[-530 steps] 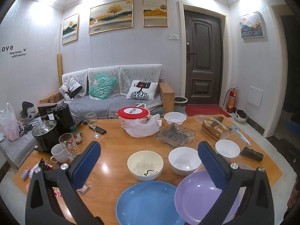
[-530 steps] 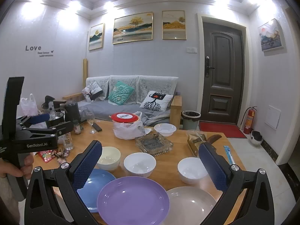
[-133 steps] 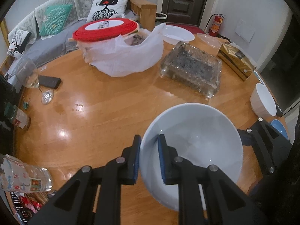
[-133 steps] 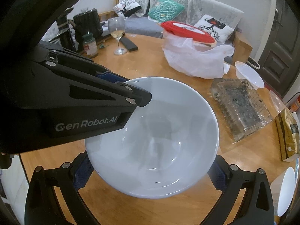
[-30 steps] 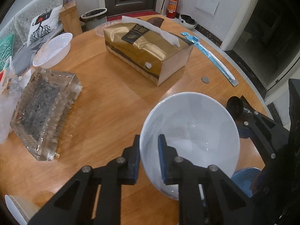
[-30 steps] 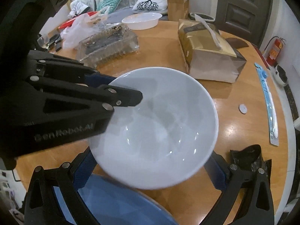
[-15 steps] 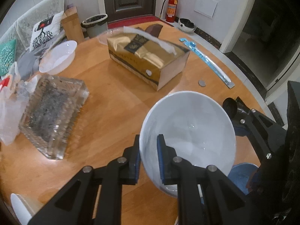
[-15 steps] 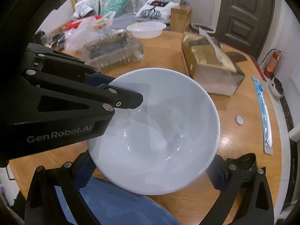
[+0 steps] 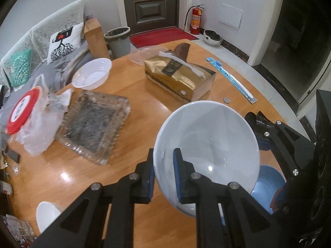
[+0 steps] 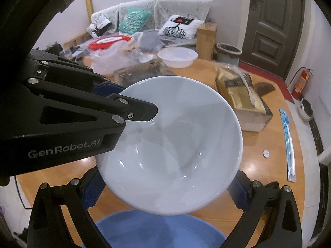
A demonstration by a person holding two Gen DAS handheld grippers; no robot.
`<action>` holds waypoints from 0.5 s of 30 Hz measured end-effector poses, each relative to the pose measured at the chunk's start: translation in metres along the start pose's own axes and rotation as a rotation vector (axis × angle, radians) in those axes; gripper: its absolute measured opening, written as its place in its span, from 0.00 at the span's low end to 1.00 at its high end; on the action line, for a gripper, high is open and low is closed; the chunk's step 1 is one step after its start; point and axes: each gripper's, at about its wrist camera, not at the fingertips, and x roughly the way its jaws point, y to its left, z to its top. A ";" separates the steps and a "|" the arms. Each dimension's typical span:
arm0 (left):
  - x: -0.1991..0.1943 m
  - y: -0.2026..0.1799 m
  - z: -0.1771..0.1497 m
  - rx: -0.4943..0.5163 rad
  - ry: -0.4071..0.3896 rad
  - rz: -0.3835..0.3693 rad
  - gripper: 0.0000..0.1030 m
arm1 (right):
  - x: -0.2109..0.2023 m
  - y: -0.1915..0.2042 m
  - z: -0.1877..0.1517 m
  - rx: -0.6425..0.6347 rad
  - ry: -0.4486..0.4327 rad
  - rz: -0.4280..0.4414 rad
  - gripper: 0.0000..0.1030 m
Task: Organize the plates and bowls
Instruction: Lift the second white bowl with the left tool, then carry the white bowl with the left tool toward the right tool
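1. White bowl (image 9: 209, 142): carried in the air above the counter (image 9: 134, 107), its near rim pinched by the left tool (image 9: 163, 175), one finger inside the wall and one outside. A blue plate (image 10: 159, 229) is seen directly beneath it.
2. Left tool: pressed together on the bowl rim.
3. Right tool (image 10: 165, 194): spread wide, its fingers flanking the bowl low on either side; contact cannot be told.
4. Change noted: against the views of a second ago, the bowl is shown a little higher and more level, with more of the far counter revealed behind it; the grip is unaltered.
5. Meaning for the task: a carry judged to be in progress; release not yet made, a resting place still to be chosen.
6. Surroundings: gold tissue box (image 9: 180, 80), glass tray (image 9: 93, 126), a second white bowl (image 9: 92, 75) further off.
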 end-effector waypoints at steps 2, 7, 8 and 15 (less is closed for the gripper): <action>-0.010 0.008 -0.006 -0.002 -0.005 0.013 0.12 | -0.003 0.010 0.004 -0.008 -0.007 0.004 0.95; -0.034 0.032 -0.021 -0.027 -0.021 0.028 0.13 | -0.009 0.041 0.015 -0.035 -0.025 0.016 0.95; -0.037 0.035 -0.024 -0.028 -0.023 0.033 0.12 | -0.009 0.046 0.016 -0.039 -0.027 0.018 0.95; -0.063 0.073 -0.045 -0.060 -0.036 0.058 0.12 | -0.007 0.091 0.033 -0.083 -0.036 0.043 0.95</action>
